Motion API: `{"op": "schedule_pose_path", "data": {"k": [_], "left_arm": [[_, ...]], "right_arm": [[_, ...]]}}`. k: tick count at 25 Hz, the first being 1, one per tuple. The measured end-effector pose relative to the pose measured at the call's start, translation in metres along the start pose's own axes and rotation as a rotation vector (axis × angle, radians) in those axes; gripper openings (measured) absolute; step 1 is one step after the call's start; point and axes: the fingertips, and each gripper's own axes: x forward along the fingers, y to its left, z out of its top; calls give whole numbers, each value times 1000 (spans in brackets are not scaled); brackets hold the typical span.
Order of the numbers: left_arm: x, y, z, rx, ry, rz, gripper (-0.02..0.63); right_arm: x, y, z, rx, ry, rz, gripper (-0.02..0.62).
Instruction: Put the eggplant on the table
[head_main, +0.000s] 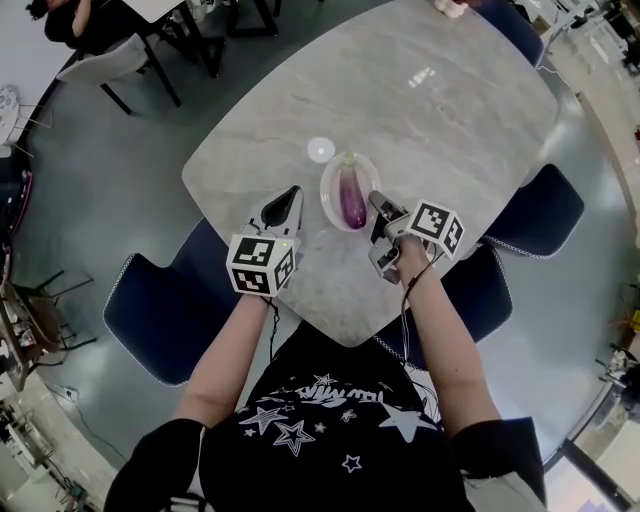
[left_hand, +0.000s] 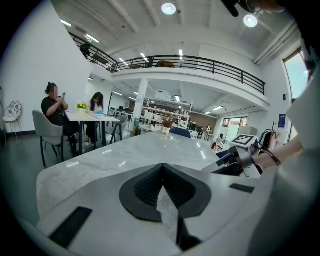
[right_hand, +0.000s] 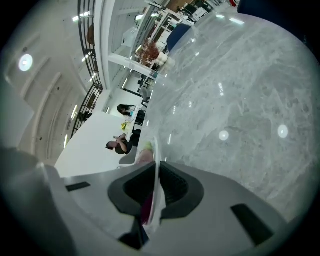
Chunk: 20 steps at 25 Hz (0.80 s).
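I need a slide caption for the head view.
Right gripper clamps the rim of a plate holding an eggplant; left gripper, shut, beside it.

light: bright, even — ceiling lamps (left_hand: 168, 8) | glare: spots on table (head_main: 421, 76) | edges: fisheye-bent, dark vignette

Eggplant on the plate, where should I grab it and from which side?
Grip the eggplant across its thick purple middle, coming down from above with the left gripper once its jaws are opened. The eggplant lies lengthwise in the plate with its green stem pointing away. The right gripper is clamped on the plate's right rim.
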Motion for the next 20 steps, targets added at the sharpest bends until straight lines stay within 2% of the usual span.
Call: {"op": "schedule_pose_path", "data": {"k": [14,20], "left_arm": [[11,0,-20,-20,45,28,8],[13,-5,-27,-20,57,22,8]], "right_arm": [[19,-27,4,35,27,-10,21],[18,-33,6,-55,25,-68,21]]}}
